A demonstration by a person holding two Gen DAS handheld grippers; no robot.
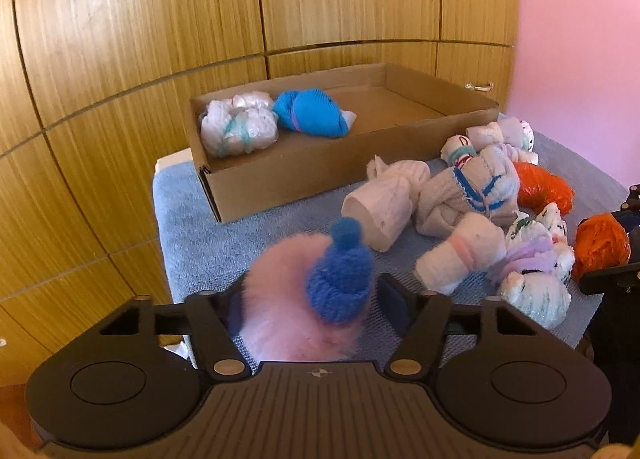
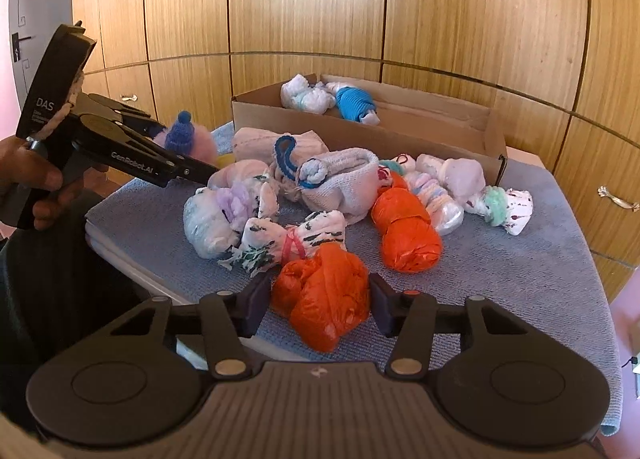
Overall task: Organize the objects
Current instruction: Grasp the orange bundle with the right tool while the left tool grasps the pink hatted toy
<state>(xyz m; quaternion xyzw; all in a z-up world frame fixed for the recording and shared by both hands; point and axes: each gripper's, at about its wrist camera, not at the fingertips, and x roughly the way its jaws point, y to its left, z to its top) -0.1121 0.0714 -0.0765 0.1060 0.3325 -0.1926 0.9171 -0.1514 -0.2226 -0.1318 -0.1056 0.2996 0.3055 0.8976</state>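
My left gripper [image 1: 310, 299] is shut on a pink fluffy bundle [image 1: 280, 299] with a blue knitted cap [image 1: 340, 279], held above the blue towel [image 1: 192, 235]; it also shows in the right wrist view [image 2: 188, 139]. My right gripper [image 2: 320, 303] has its jaws around an orange plastic bundle [image 2: 324, 295] lying on the towel, both pads touching it. A cardboard box [image 1: 280, 175] at the back holds a white bundle [image 1: 240, 125] and a blue bundle [image 1: 312, 113].
A pile of several rolled bundles lies on the towel: white and grey sock rolls [image 1: 468, 195], printed white bags [image 2: 224, 215], a second orange bundle [image 2: 404, 231]. Wooden cabinet doors [image 2: 304, 11] stand behind. The table edge [image 2: 132, 271] is near left.
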